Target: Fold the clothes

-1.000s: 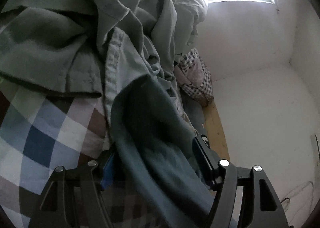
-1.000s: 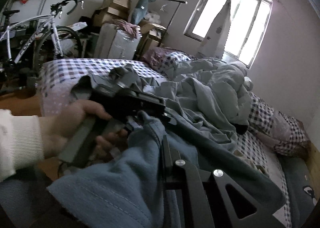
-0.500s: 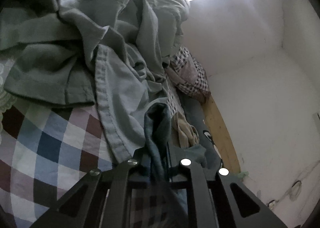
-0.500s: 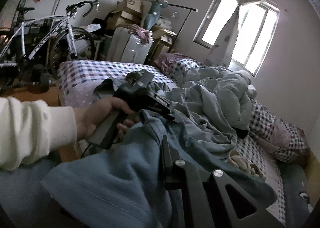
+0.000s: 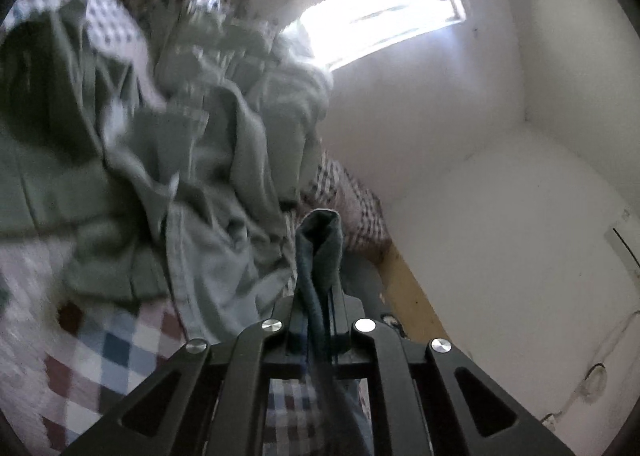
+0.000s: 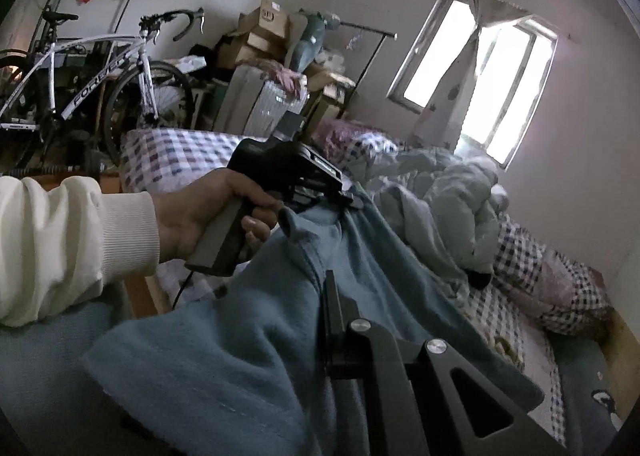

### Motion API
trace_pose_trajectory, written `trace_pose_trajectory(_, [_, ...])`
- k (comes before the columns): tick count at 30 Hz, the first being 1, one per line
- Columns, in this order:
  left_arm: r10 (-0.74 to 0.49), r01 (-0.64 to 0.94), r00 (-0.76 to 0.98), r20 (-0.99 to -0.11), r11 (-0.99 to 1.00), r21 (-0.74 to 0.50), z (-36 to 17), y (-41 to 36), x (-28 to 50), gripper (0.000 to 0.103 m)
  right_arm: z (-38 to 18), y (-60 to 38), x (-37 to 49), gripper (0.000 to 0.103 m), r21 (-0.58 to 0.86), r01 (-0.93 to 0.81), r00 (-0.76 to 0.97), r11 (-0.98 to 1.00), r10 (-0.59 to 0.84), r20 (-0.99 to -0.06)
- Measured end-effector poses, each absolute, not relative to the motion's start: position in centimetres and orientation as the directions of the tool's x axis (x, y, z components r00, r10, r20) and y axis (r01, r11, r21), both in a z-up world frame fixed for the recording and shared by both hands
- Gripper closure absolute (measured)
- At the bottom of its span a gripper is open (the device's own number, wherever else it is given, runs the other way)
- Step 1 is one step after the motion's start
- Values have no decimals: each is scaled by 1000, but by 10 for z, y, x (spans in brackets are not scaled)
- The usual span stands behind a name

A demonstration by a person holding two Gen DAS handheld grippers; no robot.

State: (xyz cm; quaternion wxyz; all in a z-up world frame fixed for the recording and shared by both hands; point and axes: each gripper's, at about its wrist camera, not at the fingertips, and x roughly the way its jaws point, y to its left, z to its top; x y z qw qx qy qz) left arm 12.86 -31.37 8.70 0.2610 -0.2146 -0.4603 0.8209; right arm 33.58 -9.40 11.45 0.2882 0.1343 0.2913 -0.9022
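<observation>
The right claw [image 6: 330, 296] pinches the blue garment [image 6: 240, 356], held above the bed [image 6: 180, 148]; the left claw [image 5: 318, 308] is clamped on a thin bunched edge, which may slip; beyond it, the grey quilt [image 6: 452, 200] could snag the hem.

Both wrist views face the bed [image 5: 100, 356] closely.

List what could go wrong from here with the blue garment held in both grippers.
1. The left gripper pinches only a narrow bunched edge of the blue garment, so it might slip free.
2. The hanging cloth could snag the rumpled green bedding below.
3. Fabric drapes over the right gripper, hiding its grip.
</observation>
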Motion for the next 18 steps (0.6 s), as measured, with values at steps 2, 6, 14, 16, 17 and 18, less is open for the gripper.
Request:
trace_pose_trajectory(2, [610,-240,-786,-103,-454,-858,103,-324,127,98,120,-104,340,101,-453,606,-795,-654,-468,-387])
trace_pose_trajectory(6, [576,-272,-815,-54,-464,-843,141,-355,144,98,132,-126,349,101,-446,628,-778,-638,-530,-338])
trace_pose_trajectory(14, [437,-179,-888,-142,-613,-769,178,-405,172,98,142,-162,356,100,-315,700,-712,-640,-655,-253])
trace_pose_trajectory(16, [438,-165,-880,-182,-641,-749,177,-395,166,98,132,-166,346,100,-256,712,-702,-654,-659,-270])
trace_pose_trajectory(17, [444,-159,-873,-204,-653,-741,177,-388,162,98,127,-167,342,100,-230,713,-700,-662,-658,-278])
trace_pose_trajectory(18, [449,-154,-865,-226,-664,-732,176,-381,158,98,121,-164,338,100,-204,710,-701,-674,-655,-282])
